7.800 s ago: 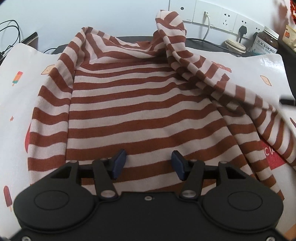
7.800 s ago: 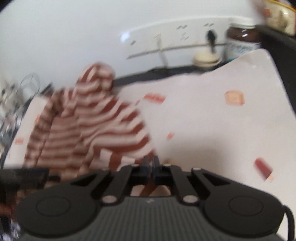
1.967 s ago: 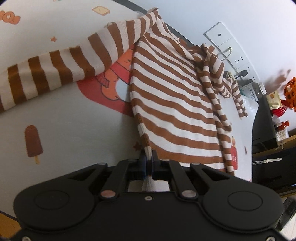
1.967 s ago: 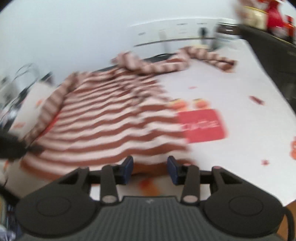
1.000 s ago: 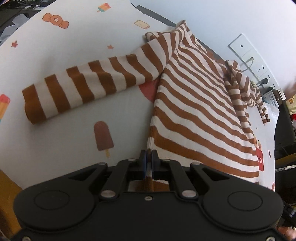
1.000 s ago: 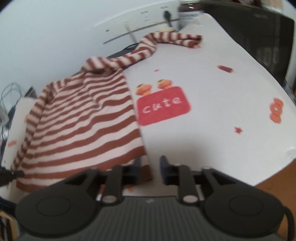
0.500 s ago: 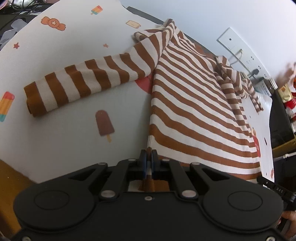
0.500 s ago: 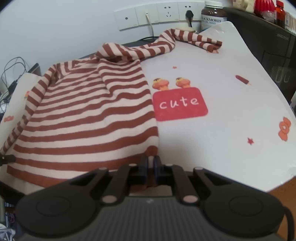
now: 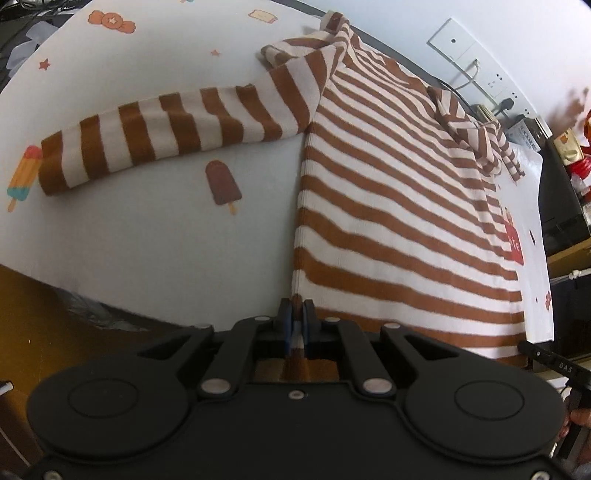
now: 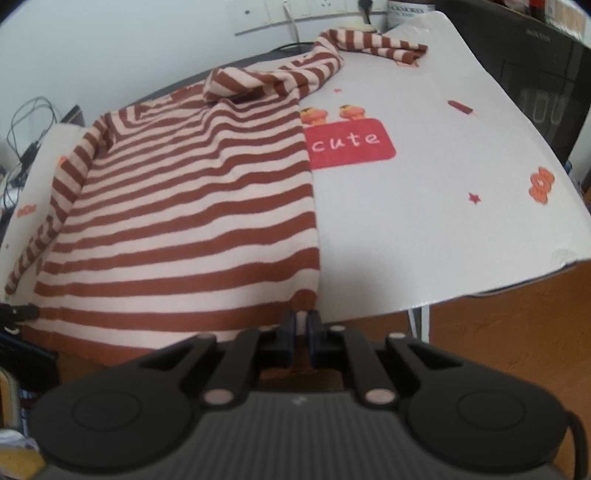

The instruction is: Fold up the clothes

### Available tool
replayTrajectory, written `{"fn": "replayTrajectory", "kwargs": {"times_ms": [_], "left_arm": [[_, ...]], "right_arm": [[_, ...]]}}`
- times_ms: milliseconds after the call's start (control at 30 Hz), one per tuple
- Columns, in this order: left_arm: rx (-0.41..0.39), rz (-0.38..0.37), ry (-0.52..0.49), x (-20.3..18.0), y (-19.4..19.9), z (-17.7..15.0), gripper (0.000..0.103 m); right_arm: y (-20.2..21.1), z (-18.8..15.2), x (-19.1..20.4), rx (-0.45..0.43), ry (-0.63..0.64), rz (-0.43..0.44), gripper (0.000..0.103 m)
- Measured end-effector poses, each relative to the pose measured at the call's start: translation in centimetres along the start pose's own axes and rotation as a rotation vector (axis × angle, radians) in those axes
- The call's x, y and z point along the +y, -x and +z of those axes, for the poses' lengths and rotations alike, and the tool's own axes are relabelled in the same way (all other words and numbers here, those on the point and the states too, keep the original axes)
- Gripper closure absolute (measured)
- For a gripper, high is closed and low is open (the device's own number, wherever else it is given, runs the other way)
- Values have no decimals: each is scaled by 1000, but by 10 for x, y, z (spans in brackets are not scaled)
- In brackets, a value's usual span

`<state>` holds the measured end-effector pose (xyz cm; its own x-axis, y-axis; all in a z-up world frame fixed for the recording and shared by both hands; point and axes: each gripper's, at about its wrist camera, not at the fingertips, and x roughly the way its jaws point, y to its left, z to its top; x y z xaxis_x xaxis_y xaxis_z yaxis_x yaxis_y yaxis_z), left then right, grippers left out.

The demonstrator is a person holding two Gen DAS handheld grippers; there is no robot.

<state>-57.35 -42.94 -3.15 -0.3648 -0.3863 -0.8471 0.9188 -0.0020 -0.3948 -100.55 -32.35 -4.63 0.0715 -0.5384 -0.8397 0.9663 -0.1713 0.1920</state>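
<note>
White cloth [image 9: 155, 229] printed w/ ice lollies, sweets and a red "cute" patch [image 10: 349, 146] covers the table; wall sockets [image 10: 295, 11] and a jar at the far edge, brown floor below the near edge.

Striped sweater [image 9: 388, 206]: ribbed knit, brown and cream bands, lying flat on the cloth w/ its hem at the near edge, hem partly hanging over; long axis runs from hem away toward the wall. One sleeve [image 9: 166, 129] stretched out sideways, flat, cuff end brown; other sleeve [image 10: 369, 42] bunched and twisted near the sockets; collar area rumpled, hard to read.

Left gripper [image 9: 295, 314]: blue pads nearly together, pinching the hem corner on its side; fabric shows between them. Right gripper [image 10: 301, 325]: jaws narrow and opening a little, hem corner between the pads, which seem to grip it, though the shot is soft.

Hem itself mostly hidden behind both black gripper bodies; other gripper's tip just visible at the frame edge in each view.
</note>
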Motion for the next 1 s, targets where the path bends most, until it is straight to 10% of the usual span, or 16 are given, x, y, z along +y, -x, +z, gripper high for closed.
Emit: {"fn": "replayTrajectory", "kwargs": {"times_ms": [133, 600, 700, 1000], "left_arm": [[-60, -8, -10, -11, 11, 17, 80], [-355, -256, 86, -84, 71, 140, 70], [-423, -267, 85, -97, 91, 164, 66], [-449, -150, -31, -126, 60, 202, 65]], "right_arm": [[14, 19, 6, -76, -42, 0, 65], [87, 206, 105, -475, 0, 170, 53], [109, 234, 123, -555, 54, 142, 38], [87, 267, 100, -551, 207, 2, 38]]}}
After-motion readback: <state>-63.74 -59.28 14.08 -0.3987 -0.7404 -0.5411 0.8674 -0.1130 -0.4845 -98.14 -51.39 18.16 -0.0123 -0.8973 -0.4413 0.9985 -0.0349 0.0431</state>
